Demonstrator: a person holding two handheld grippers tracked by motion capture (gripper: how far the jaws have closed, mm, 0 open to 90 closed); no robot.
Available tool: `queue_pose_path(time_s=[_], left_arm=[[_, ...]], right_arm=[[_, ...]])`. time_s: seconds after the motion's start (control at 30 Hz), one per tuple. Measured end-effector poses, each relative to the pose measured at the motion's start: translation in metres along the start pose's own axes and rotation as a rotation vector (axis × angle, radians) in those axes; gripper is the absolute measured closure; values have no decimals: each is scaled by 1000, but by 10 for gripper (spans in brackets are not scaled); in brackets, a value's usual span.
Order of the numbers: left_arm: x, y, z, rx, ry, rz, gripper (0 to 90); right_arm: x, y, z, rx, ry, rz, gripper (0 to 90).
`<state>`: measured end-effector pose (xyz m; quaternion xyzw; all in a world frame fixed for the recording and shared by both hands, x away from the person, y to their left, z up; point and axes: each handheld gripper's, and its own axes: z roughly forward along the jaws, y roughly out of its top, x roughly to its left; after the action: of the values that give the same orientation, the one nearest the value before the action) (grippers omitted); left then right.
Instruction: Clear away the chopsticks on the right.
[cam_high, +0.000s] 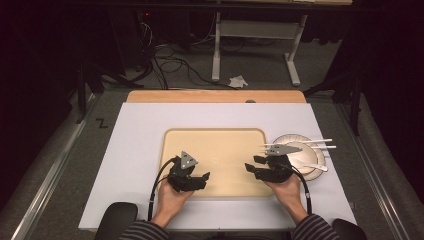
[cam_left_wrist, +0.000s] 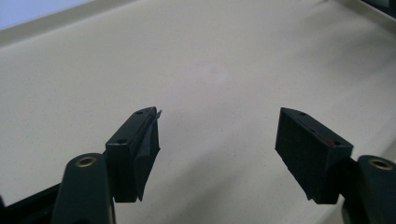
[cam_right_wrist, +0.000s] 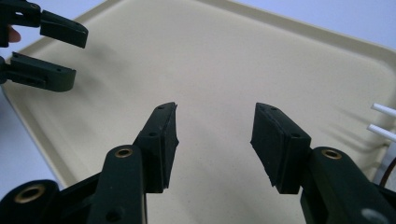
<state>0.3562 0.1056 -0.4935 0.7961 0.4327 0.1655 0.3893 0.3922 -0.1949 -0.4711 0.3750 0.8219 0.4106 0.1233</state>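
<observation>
Nearest, both grippers are held over the tray (cam_high: 215, 137), nothing yet picked up: the left gripper (cam_high: 200, 179) is spread wide and empty, its black ribbed fingers (cam_left_wrist: 140, 149) poised above the smooth, matte beige surface; the right gripper (cam_high: 251, 167) is likewise released and empty. Just beyond the right, a round, pale plate (cam_high: 287, 140) is seen beside the tray, white plastic cutlery (cam_high: 320, 142) laid across it, untouched. All the work is judged left to do on the white counter (cam_high: 135, 150).

You have one beige tray (cam_high: 215, 135) at the centre of the worktop (cam_high: 135, 150). At its three o'clock sits one stack of paper plates (cam_high: 287, 141) with three white plastic utensils (cam_high: 305, 143) on it. You hold two hand-held grippers, the left hand-held gripper (cam_high: 202, 180) and the right hand-held gripper (cam_high: 251, 166).
</observation>
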Motion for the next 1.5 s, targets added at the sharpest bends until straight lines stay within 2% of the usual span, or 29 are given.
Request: queue_pose_path(time_s=[0.1, 0.33, 0.53, 0.67, 0.77, 0.93, 1.07, 1.23, 1.37, 1.43, 1.5], left_arm=[[0, 0, 0, -1, -2, -2, 306], [0, 0, 0, 2, -3, -5, 324], [-1, -1, 1, 9, 2, -2, 324], [-2, -1, 0, 16, 3, 1, 324], [-3, -1, 0, 18, -7, -2, 324], [-4, -1, 2, 27, -11, 2, 324], [-4, 0, 2, 25, -14, 1, 324], [-4, 0, 3, 24, -21, -2, 327], [-3, 1, 4, 26, -28, -7, 330], [-3, 1, 5, 26, -31, -8, 330], [-4, 2, 6, 27, -35, -9, 330]], right_arm=[[-1, 0, -1, -8, 2, 2, 491], [-1, -1, 0, 11, 1, 4, 466], [0, -1, -1, 5, 20, 9, 468], [2, -1, -5, -52, 4, 1, 477], [2, 0, -9, -75, 8, -5, 477], [-3, -3, -11, -66, 21, 25, 511], [-5, -4, -13, -62, 14, 18, 531], [-4, -5, -17, -43, 40, 43, 541], [-3, -6, -22, -62, 44, 27, 549], [-3, -6, -23, -58, 43, 36, 551], [-3, -7, -26, -63, 41, 19, 557]])
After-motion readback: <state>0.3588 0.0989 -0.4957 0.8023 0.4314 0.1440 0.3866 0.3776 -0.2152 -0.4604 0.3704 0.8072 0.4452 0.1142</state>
